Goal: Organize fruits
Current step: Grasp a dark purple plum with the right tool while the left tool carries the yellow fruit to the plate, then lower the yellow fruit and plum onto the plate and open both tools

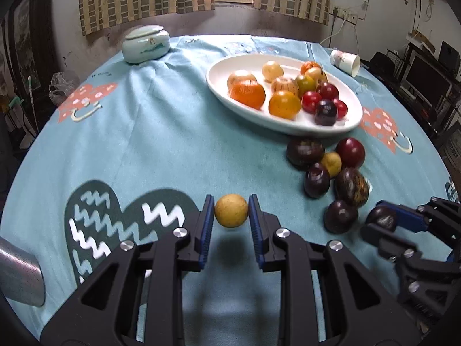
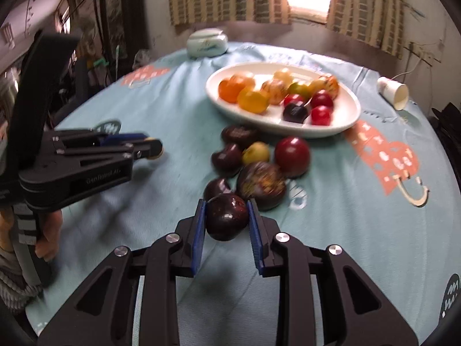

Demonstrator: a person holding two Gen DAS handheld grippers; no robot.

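Observation:
My left gripper (image 1: pixel 231 211) is shut on a small yellow fruit (image 1: pixel 231 210) and holds it above the blue tablecloth. My right gripper (image 2: pixel 227 216) is shut on a dark purple plum (image 2: pixel 227 216), just in front of a loose pile of dark, red and yellow fruits (image 2: pixel 260 184). The same pile (image 1: pixel 328 167) lies right of my left gripper. A white oval plate (image 1: pixel 288 127) beyond the pile holds several orange, yellow, red and dark fruits. The right gripper also shows in the left wrist view (image 1: pixel 383 219), and the left gripper in the right wrist view (image 2: pixel 154 148).
A pale lidded ceramic jar (image 1: pixel 145 44) stands at the table's far left edge. A white paper cup (image 1: pixel 345 62) lies on its side at the far right. The round table (image 1: pixel 144 132) has curtains and a window behind it. A metal cylinder (image 1: pixel 17 276) is at the near left.

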